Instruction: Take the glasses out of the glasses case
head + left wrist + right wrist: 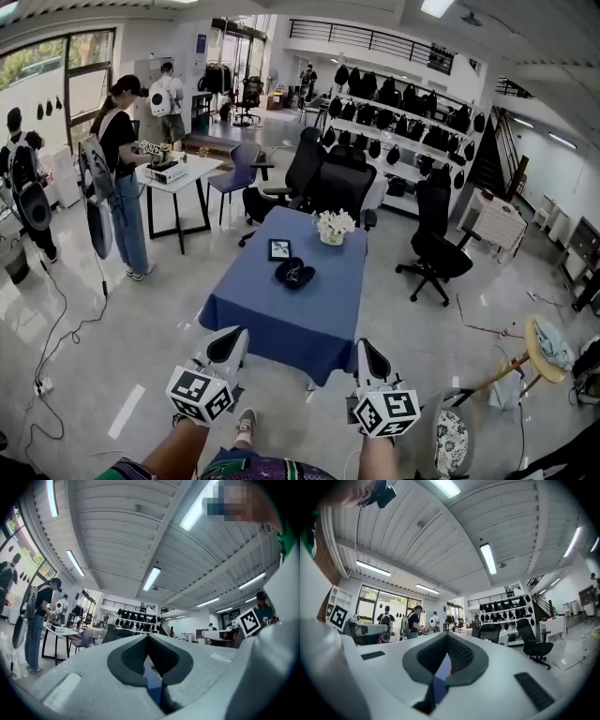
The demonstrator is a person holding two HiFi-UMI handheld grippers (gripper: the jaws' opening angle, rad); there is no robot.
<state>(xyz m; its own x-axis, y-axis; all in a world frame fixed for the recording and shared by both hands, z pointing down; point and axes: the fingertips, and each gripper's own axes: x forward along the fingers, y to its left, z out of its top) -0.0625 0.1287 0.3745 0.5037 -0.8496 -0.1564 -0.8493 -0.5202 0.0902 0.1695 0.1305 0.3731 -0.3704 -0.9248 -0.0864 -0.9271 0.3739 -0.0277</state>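
Observation:
A dark glasses case [294, 273] lies open near the middle of the blue-clothed table [281, 323], with what looks like glasses inside it. Both grippers hover in front of the table's near edge, well short of the case. My left gripper [236, 334] is shut and holds nothing; in the left gripper view its jaws [147, 637] meet over a sliver of blue cloth. My right gripper [362, 347] also looks shut and empty, and its jaws [447, 636] are closed at the tip.
On the table stand a small framed picture [279, 248] and a white flower pot [333, 228]. Black office chairs [323, 178] crowd the far side. A person [122, 169] stands at a white table [183, 178] on the left. Cables [56, 328] trail over the floor.

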